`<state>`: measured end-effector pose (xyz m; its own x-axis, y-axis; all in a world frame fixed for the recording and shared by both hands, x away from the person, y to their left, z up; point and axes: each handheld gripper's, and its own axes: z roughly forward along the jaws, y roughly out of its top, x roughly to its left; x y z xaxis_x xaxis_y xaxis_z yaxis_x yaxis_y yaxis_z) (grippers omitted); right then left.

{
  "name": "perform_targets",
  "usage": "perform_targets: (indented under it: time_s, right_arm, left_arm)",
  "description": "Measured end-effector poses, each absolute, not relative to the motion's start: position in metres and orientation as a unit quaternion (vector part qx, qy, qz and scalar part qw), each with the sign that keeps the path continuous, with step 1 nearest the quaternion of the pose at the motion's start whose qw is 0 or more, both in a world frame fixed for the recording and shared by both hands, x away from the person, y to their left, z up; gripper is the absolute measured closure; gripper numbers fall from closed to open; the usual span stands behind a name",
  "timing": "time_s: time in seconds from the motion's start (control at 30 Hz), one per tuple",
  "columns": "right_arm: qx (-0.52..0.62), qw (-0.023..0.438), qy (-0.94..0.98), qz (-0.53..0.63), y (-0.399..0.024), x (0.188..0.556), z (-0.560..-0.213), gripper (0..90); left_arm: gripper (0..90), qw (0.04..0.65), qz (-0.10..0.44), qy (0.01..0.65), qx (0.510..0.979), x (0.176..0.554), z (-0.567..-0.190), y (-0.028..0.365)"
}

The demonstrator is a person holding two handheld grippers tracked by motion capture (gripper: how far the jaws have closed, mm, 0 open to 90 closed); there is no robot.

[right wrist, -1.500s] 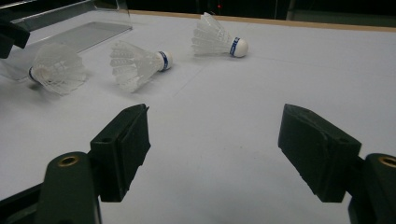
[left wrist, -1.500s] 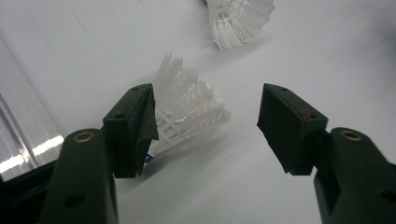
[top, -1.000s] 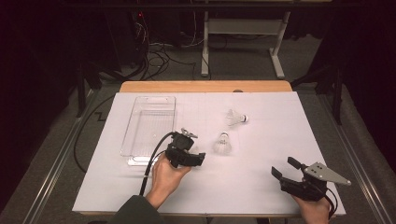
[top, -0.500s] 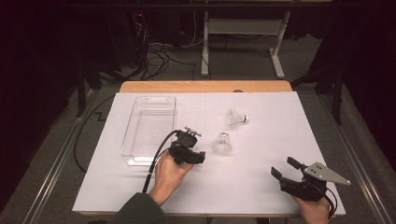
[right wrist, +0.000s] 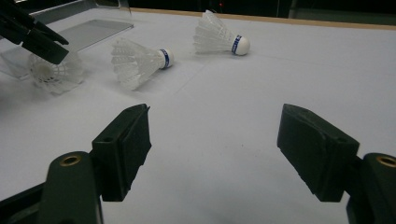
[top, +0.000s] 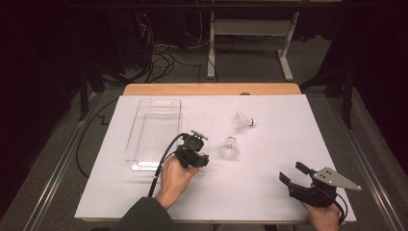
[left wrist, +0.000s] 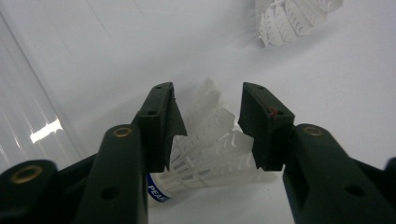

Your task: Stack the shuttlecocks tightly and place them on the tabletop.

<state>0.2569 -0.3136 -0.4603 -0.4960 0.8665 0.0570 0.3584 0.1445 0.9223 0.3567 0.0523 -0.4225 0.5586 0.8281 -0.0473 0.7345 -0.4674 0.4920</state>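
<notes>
Closing in, the left gripper (left wrist: 208,126) has narrowed its jaws around a shuttlecock (left wrist: 210,149) lying between them, feathers away, cork toward the hand; whether the pads press yet is unclear.

Left gripper (top: 206,161): black body, black cable trailing from rear toward 7 o'clock, small grey fitting on top. Jaws matte black w/ blocky angular pads, brass-coloured screw inserts along arms; tiny red mark on one pad in left gripper view. Right gripper (top: 292,173): same black build, grey three-cornered plate on top at 3 o'clock. Dark olive sleeve (top: 144,216) on left forearm.
</notes>
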Motion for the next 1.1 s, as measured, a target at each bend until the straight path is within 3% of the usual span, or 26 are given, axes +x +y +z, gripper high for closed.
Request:
perform_targets:
  time_s: [0.5, 1.1]
  right_arm:
    - [0.429, 0.258, 0.713, 0.492, -0.313, 0.257, -0.460, 26.7]
    - [0.431, 0.256, 0.711, 0.492, -0.313, 0.257, -0.461, 26.8]
  left_arm:
    - [84.9, 0.230, 0.118, 0.450, 0.855, 0.358, -0.423, 0.055]
    - [88.9, 0.245, 0.125, 0.439, 0.855, 0.363, -0.410, 0.062]
